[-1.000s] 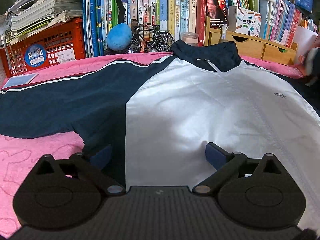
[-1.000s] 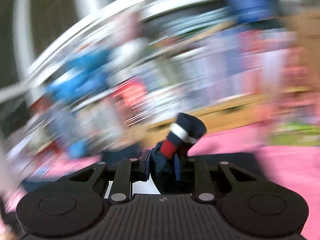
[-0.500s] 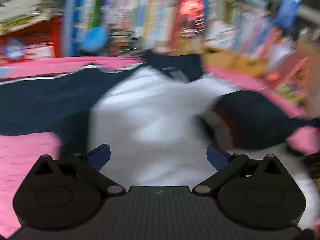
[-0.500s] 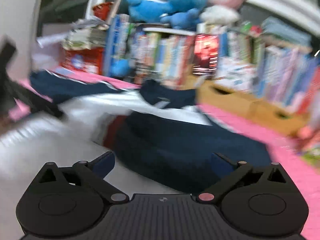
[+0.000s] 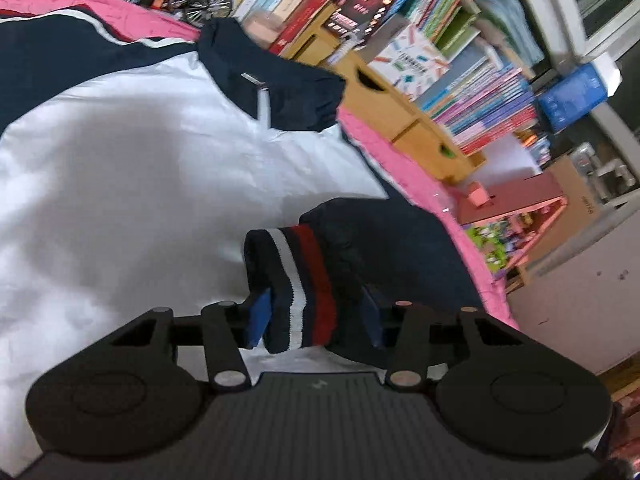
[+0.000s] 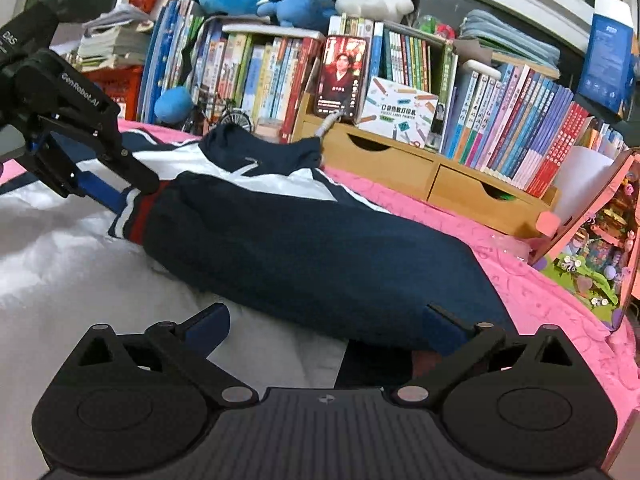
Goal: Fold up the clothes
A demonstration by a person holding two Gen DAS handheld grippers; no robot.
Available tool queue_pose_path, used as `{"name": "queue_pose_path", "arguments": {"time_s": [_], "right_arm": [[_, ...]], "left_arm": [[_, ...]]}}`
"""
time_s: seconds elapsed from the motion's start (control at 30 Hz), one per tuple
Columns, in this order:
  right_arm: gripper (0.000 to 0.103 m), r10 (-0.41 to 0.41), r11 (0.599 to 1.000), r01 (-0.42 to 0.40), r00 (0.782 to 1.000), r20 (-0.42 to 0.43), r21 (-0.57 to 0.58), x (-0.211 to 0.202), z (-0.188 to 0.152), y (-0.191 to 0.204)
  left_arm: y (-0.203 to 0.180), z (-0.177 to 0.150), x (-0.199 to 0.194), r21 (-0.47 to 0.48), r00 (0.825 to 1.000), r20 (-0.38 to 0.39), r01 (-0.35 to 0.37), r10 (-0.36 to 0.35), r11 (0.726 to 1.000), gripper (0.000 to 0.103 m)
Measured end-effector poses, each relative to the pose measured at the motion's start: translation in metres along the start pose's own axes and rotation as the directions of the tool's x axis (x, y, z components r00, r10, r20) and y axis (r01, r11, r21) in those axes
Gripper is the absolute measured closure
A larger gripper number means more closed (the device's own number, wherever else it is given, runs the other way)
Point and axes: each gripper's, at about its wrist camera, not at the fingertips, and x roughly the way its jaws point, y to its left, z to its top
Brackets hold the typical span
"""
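- Sleeve fold under way: the left gripper [image 5: 316, 316], low centre of its frame, is closing its jaws around the striped cuff [image 5: 296, 288] of the navy sleeve [image 6: 320, 248], which lies across the white front of the jacket [image 5: 120, 168] on the pink bedcover [image 6: 520, 280].
- The right gripper [image 6: 324, 320], jaws wide and holding nothing, hovers at the sleeve's near edge.
- Next, in all likelihood: a firm pinch, then laying the cuff flat.
- A second ago the right gripper gripped that cuff; the left gaped over bare fabric.
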Motion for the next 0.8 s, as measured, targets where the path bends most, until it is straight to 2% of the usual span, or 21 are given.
{"name": "queue_pose_path", "arguments": {"time_s": [0.13, 0.3, 0.4, 0.43, 0.5, 0.53, 0.63, 0.7, 0.73, 0.77, 0.8], "right_arm": [[0.000, 0.020, 1.000, -0.020, 1.000, 0.023, -0.010, -0.002, 0.001, -0.001], [0.000, 0.142, 0.980, -0.126, 0.985, 0.099, -0.155, 0.004, 0.022, 0.022], [0.000, 0.235, 0.953, -0.207, 0.966, 0.108, -0.223, 0.015, 0.038, 0.041], [0.004, 0.274, 0.943, -0.248, 0.957, 0.094, -0.222, 0.021, 0.043, 0.046], [0.033, 0.338, 0.926, -0.325, 0.940, 0.038, -0.190, 0.036, 0.049, 0.052], [0.047, 0.343, 0.927, -0.337, 0.939, 0.005, -0.162, 0.044, 0.050, 0.054], [0.051, 0.352, 0.928, -0.357, 0.934, -0.061, -0.105, 0.061, 0.050, 0.055], [0.051, 0.355, 0.929, -0.359, 0.933, -0.056, -0.091, 0.061, 0.051, 0.052], [0.051, 0.349, 0.930, -0.354, 0.935, -0.058, -0.097, 0.061, 0.051, 0.054], [0.051, 0.344, 0.932, -0.348, 0.937, -0.060, -0.104, 0.061, 0.051, 0.055], [0.051, 0.338, 0.933, -0.343, 0.939, -0.061, -0.110, 0.061, 0.051, 0.056]], "left_arm": [[0.001, 0.002, -0.007, -0.013, 0.997, 0.043, 0.068, -0.067, 0.998, 0.057], [0.005, 0.008, 0.004, -0.097, 0.985, 0.048, 0.171, -0.167, 0.980, 0.057], [0.001, 0.009, 0.009, -0.101, 0.966, 0.033, 0.258, -0.256, 0.961, 0.049], [-0.001, 0.010, 0.010, -0.093, 0.963, 0.026, 0.270, -0.269, 0.958, 0.043], [-0.007, 0.011, 0.014, -0.069, 0.969, 0.017, 0.247, -0.247, 0.966, 0.039], [-0.009, 0.012, 0.018, -0.061, 0.974, 0.006, 0.225, -0.225, 0.972, 0.038], [-0.009, 0.013, 0.032, -0.067, 0.982, -0.027, 0.185, -0.188, 0.980, 0.038], [-0.007, 0.011, 0.042, -0.076, 0.985, -0.035, 0.165, -0.168, 0.983, 0.040], [-0.007, 0.010, 0.046, -0.076, 0.987, -0.033, 0.153, -0.156, 0.985, 0.058], [-0.010, 0.008, 0.047, -0.060, 0.990, -0.019, 0.136, -0.137, 0.989, 0.071], [-0.012, 0.007, 0.048, -0.044, 0.993, -0.004, 0.119, -0.119, 0.992, 0.097]]}}
